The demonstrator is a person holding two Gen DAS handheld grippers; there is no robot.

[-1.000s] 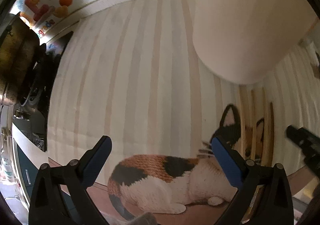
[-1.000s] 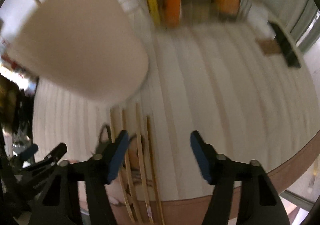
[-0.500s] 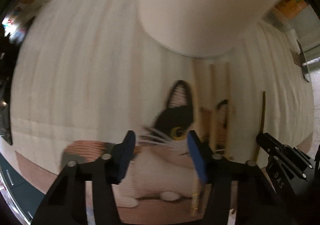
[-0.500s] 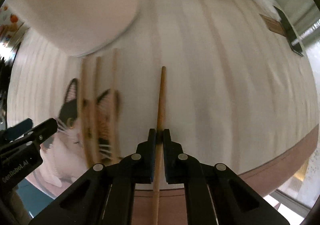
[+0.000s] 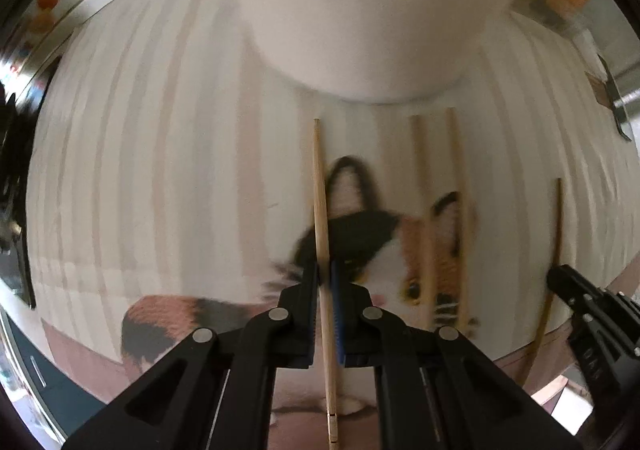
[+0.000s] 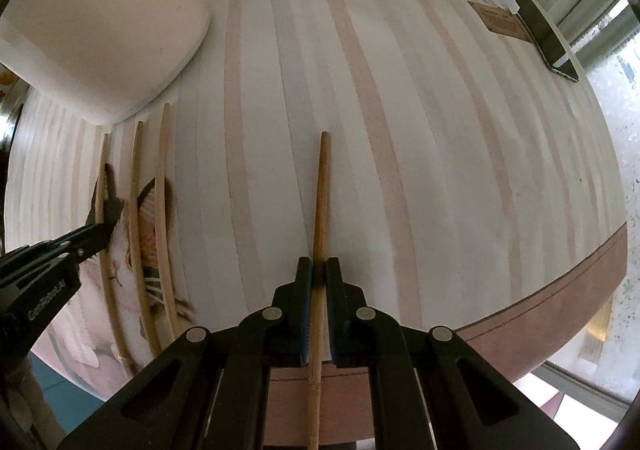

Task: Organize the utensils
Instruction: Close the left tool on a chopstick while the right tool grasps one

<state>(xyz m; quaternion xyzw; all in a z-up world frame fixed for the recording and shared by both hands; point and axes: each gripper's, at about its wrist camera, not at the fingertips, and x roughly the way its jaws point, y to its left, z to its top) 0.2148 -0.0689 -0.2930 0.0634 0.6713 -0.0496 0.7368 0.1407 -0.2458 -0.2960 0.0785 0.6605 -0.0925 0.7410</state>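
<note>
Both claws, left (image 5: pixel 326 282) and right (image 6: pixel 318 278), each pinch one chopstick (image 5: pixel 321 202) (image 6: pixel 319 202) lengthwise, tips toward 12 o'clock, presumably for dropping into the cream cup (image 6: pixel 100 18) at 10 o'clock on the desk (image 6: pixel 400 130).

Calico cat print (image 5: pixel 384 250) on cream-and-beige striped mat (image 6: pixel 400 130).

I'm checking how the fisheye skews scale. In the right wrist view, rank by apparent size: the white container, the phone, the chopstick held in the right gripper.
1. White container, largest, though closeness to the lens inflates it.
2. Chopstick in the right gripper: long but thin.
3. Phone, smallest, though it lies far off near the edge, so true size is unsure.
</note>
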